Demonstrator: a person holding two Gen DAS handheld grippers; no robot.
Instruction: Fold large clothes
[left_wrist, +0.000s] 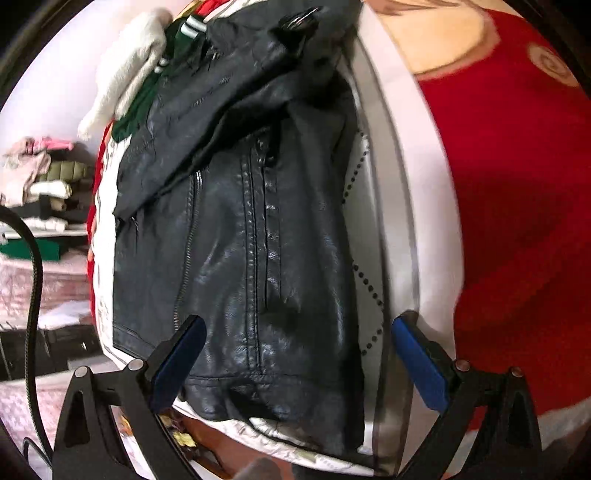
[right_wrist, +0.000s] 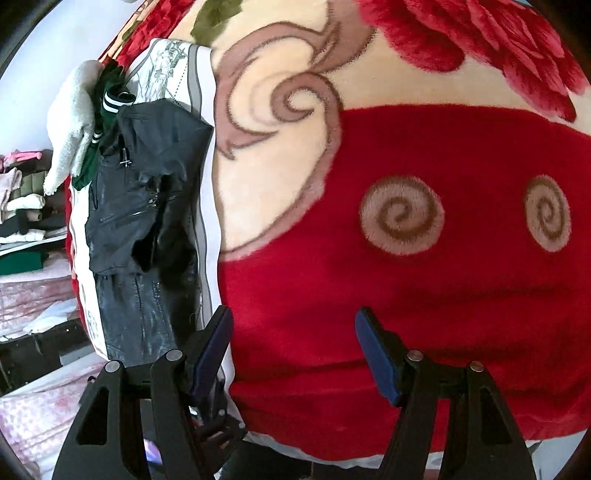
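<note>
— Blue-padded tongs first: how do they stand?

— Left gripper (left_wrist: 299, 360) has its jaws spread wide apart, holding nothing. One blue pad sits at seven o'clock in the left wrist view, the other at five. Right gripper (right_wrist: 293, 354) is likewise parted and empty, pads at seven and five in its own view.

— What lies between the left pair?

— Hem of the black leather jacket (left_wrist: 236, 236), which runs from six o'clock up to twelve, zips and seams showing. Whether the pads touch it I cannot tell. Its upper part is folded over in a crumpled flap.

— And beneath it?

— A white printed sheet with a grey border (left_wrist: 373, 229), spread over a red and cream plush blanket with swirl patterns (left_wrist: 517, 221) at three o'clock.

— From the right wrist?

— Mostly the blanket (right_wrist: 406, 288) under the parted jaws. The jacket (right_wrist: 144, 206) lies at nine o'clock on the sheet (right_wrist: 207, 206).

— Anything beyond?

— At eleven o'clock, a green garment with white stripes (left_wrist: 184, 33) beside a white fluffy cloth (left_wrist: 125, 70). At nine, a stack of folded clothes (left_wrist: 40, 188).
</note>
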